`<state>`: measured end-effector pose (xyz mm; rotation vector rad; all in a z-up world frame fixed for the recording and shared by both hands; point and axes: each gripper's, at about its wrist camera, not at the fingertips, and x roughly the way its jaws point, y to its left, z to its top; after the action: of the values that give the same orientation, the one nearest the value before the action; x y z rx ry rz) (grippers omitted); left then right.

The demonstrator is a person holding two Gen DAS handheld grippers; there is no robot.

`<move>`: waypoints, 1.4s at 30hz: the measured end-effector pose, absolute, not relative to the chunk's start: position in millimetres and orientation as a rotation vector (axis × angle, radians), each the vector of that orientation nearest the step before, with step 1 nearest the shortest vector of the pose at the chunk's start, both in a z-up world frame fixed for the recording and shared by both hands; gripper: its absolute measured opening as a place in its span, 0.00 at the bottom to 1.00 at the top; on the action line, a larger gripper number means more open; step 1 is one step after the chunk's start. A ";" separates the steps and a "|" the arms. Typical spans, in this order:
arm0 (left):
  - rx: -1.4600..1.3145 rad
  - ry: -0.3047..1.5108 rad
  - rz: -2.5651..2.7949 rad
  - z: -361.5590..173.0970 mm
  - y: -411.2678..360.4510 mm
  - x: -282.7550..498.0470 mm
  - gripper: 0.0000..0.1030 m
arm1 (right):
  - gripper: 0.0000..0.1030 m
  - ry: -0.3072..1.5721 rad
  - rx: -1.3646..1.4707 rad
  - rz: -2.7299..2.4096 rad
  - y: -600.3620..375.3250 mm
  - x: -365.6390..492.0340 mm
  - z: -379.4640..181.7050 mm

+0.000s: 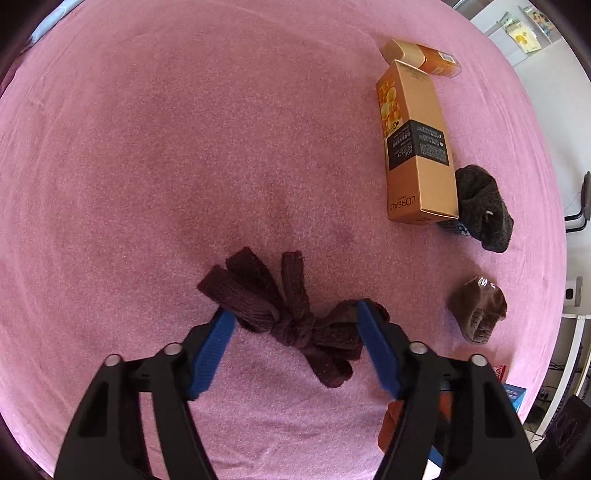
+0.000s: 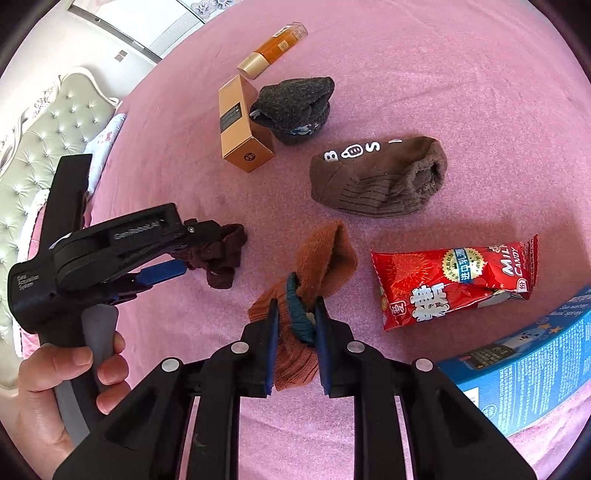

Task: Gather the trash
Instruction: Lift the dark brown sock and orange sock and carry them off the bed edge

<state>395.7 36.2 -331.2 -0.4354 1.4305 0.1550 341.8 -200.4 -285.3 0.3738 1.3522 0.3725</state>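
A bed (image 1: 184,129) covered by a pink sheet fills both views, and the sheet is lightly creased. In the right wrist view a pale tufted headboard (image 2: 48,147) with a carved white frame is seen at the left edge, and a light pillow (image 2: 107,144) lies against it. Behind the headboard a white wall (image 2: 122,22) is brightly lit. In the left wrist view a pale floor (image 1: 576,155) is seen beyond the bed's right side, with a white shelf (image 1: 524,33) holding booklets at the upper right and white furniture rails (image 1: 569,362) lower down.
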 end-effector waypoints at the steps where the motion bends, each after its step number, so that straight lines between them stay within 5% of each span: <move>1: -0.409 1.425 0.166 -330.0 32.6 396.1 0.49 | 0.17 1.350 0.378 0.371 -202.1 340.8 -284.2; 2: -0.394 1.417 0.161 -328.2 29.4 395.6 0.33 | 0.17 1.348 0.382 0.370 -206.1 339.3 -283.3; 5: -0.398 1.398 0.121 -321.9 24.2 387.0 0.25 | 0.17 1.341 0.394 0.373 -212.2 330.4 -278.5; 19: -0.294 1.416 -0.152 -275.7 10.3 277.7 0.24 | 0.17 1.338 0.384 0.389 -221.0 270.1 -236.4; 42: 0.005 1.412 -0.551 -187.9 -107.0 81.7 0.24 | 0.17 1.244 0.580 0.137 -317.6 15.9 -162.9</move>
<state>81.7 -107.0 -187.9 0.0051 1.4124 -0.5508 15.9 -317.6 -162.9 0.5803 1.2443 0.1370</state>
